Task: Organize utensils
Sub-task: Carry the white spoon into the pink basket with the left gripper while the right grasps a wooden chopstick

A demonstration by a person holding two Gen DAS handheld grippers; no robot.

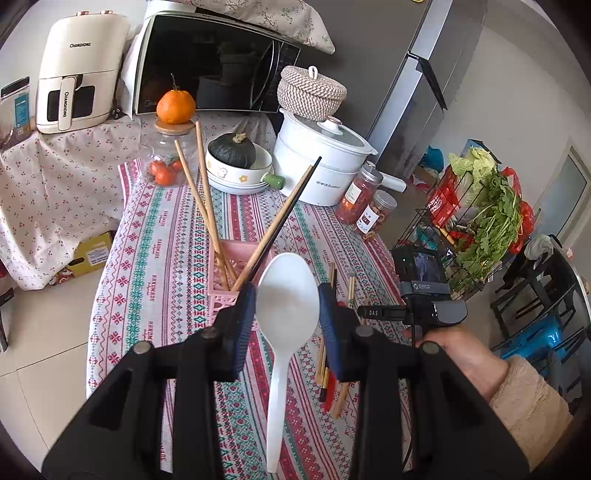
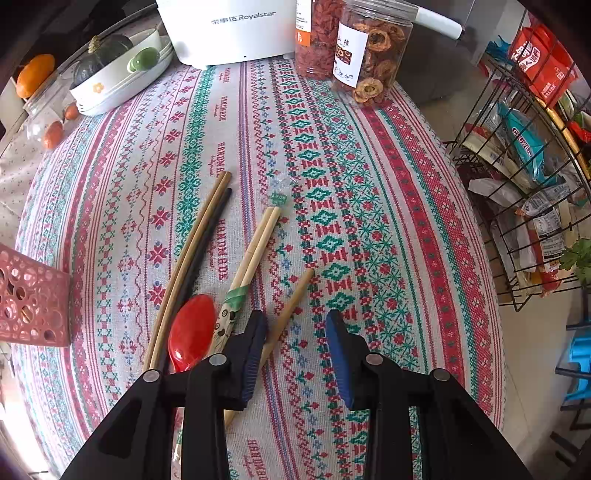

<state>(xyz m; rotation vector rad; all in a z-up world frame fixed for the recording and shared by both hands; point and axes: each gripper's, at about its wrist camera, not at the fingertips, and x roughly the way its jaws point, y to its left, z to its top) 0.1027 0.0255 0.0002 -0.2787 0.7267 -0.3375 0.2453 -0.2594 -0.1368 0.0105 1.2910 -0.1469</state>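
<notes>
The left gripper (image 1: 287, 308) is holding a white spoon (image 1: 286, 310) by its bowl, fingers (image 1: 246, 314) pressing on both sides, the handle hanging toward the camera. Only this view is showing the pink basket (image 1: 236, 273) from above, just beyond the spoon, with two bamboo chopsticks and a dark pair (image 1: 284, 218) leaning out of it. It is also catching the person's other hand (image 1: 458, 347) with the right gripper to the right.

The right wrist view is looking down at the loose utensils on the worktop (image 2: 369, 240) – a red spoon (image 2: 192, 332), a bamboo pair with a dark stick (image 2: 192, 258), a paper-wrapped pair (image 2: 255, 251) and a single chopstick (image 2: 284, 317). The right gripper (image 2: 295, 350) is hanging over them with fingers (image 2: 255, 350) partly apart and nothing between them; the left finger is lying over the single chopstick, and whether it is touching is unclear. The basket is showing only as a corner at the left edge.

Readable writing: "Royalstar" on the white cooker (image 2: 229, 29), "CHANGHONG" on the cream appliance (image 1: 77, 74), "HANDMADE" woven along the tablecloth, Chinese characters on a jar (image 2: 369, 51) of dried slices.

The cloth is striped red, green and white. Behind are standing a microwave (image 1: 218, 62), a squash in a bowl (image 1: 236, 162), a fridge – and a wire rack (image 1: 472, 221) of greens to the right.
</notes>
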